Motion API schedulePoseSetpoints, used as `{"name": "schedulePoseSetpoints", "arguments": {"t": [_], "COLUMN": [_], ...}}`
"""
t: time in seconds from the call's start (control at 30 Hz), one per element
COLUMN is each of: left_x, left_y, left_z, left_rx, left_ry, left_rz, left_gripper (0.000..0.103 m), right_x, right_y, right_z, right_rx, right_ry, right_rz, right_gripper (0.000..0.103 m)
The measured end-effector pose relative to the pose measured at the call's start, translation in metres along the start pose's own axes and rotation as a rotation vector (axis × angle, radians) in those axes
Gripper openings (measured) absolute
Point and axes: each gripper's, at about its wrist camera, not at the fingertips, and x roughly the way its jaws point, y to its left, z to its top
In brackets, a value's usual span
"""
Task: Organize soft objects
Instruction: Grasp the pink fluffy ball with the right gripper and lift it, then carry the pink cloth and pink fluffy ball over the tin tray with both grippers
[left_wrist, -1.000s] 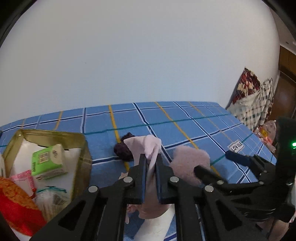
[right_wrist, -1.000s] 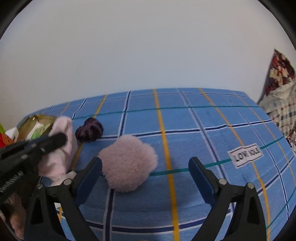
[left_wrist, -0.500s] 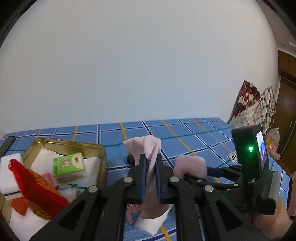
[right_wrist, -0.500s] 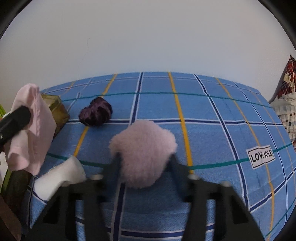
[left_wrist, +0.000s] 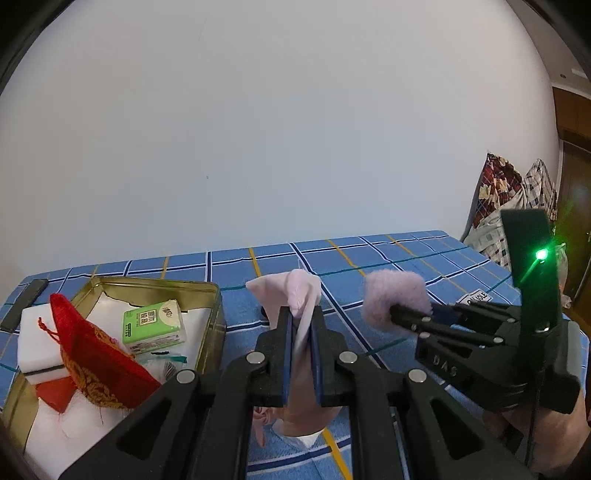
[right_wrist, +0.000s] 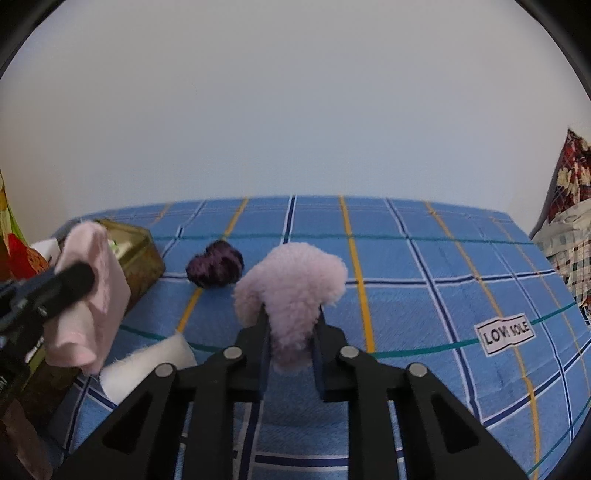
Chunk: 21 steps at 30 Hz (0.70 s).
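— Blue plaid bedsheet (right_wrist: 424, 280) under a pale wall; what do we hold?

— Our left gripper (left_wrist: 303, 332) has its jaws pinching a pink cloth (left_wrist: 295, 291), lifted beside the gold tin (left_wrist: 212, 314).

— And our right gripper (right_wrist: 290, 332)?

— Jaws pressed onto the fluffy pink puff (right_wrist: 291, 284), raised off the bed. A dark purple scrunchie (right_wrist: 216, 264) lies on the sheet behind it, near the tin.

I see even, soft indoor light in both views, with only faint shadows. Both fisheye pictures curve strongly and go black at the corners. A green indicator light (left_wrist: 541, 254) flares brightly. The pink cloth (right_wrist: 83, 295) at the right view's left edge looks slightly blurred.
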Motion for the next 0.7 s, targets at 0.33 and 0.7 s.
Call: {"name": "schedulePoseSetpoints", "arguments": {"t": [0.33,0.7], "left_x": [-0.012,-0.017], "left_y": [-0.005,-0.007], "left_z": [-0.008,-0.015], "left_rx": [-0.011,-0.015], "left_ry": [-0.010,-0.013], "left_rz": [0.031,0.063], "left_gripper": [0.010,0.010], "right_x": [-0.043,-0.060], "right_y": [0.016,0.023], "right_z": [-0.004,-0.009], "right_rx": [-0.028,-0.024], "right_ry": [-0.183,-0.271], "right_rz": [-0.033,-0.042], "right_gripper": [0.018,0.018]}}
